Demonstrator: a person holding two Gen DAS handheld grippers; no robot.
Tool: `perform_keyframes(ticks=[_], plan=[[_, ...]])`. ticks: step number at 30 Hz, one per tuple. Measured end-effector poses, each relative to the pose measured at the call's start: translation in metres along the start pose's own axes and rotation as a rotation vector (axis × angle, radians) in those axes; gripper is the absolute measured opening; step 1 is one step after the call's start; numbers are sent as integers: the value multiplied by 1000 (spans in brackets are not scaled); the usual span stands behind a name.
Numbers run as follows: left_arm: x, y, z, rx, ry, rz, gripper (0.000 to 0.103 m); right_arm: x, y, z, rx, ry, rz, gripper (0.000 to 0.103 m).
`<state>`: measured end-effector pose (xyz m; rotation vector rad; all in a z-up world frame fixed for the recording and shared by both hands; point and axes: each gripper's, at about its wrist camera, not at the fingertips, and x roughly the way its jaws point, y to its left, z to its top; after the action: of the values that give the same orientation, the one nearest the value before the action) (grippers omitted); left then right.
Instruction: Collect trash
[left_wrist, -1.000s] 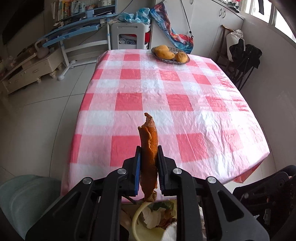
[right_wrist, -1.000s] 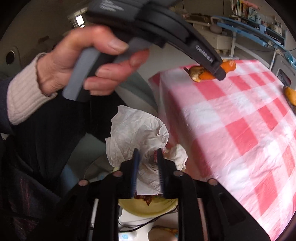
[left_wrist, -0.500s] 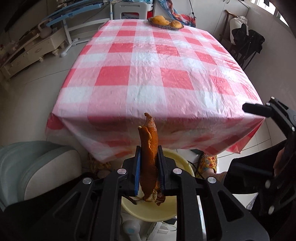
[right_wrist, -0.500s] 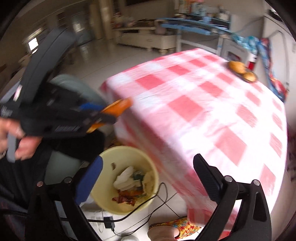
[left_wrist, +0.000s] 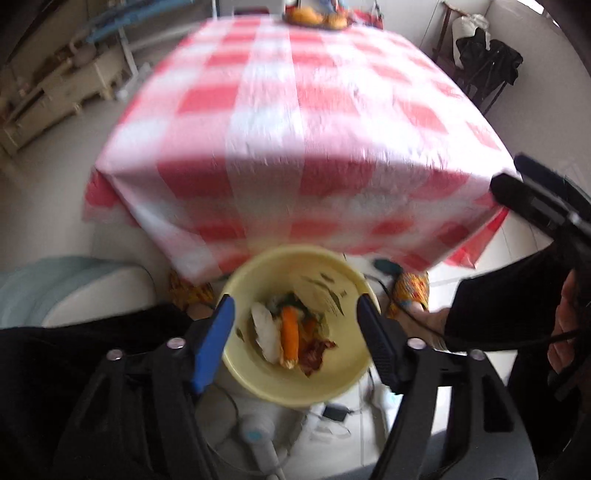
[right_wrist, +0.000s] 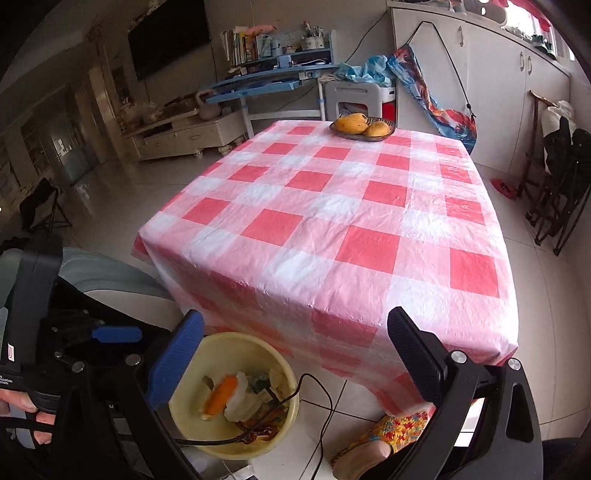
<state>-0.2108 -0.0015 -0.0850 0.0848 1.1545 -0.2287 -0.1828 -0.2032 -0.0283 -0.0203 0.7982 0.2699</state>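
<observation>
- Orange peel (left_wrist: 289, 332): lies in the yellow bin (left_wrist: 343, 387) among white tissue and other scraps; long axis runs twelve to six in the left wrist view.
- Left tool (left_wrist: 295, 339): directly above the bin, jaws opening, nothing between them; peel at twelve o'clock, below the fingertips. The nearer tool.
- Right tool (right_wrist: 295, 354): jaws wide, empty; bin at seven o'clock, off its line.
- Worktop (right_wrist: 332, 221): checked cloth bare except a fruit basket (right_wrist: 364, 129) at the far edge; judged no trash left there.
</observation>
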Motion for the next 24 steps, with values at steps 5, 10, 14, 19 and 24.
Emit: perform_keyframes(ticks=[5,10,14,19,24], plan=[[-32,-8,13,13,-212,88,87,4,-3,-7,16,12,-103,95],[-56,-13,24,-18,-370,126,96,-5,-2,-9,13,-62,-174,95],[-61,-13,36,-72,-411,120,96,-12,-1,-8,2,-117,-205,95],[-65,-5,39,-127,-432,115,96,-15,4,-7,-26,-155,-231,95],[-63,0,41,-156,-431,106,96,-14,8,-4,-36,-174,-245,95]])
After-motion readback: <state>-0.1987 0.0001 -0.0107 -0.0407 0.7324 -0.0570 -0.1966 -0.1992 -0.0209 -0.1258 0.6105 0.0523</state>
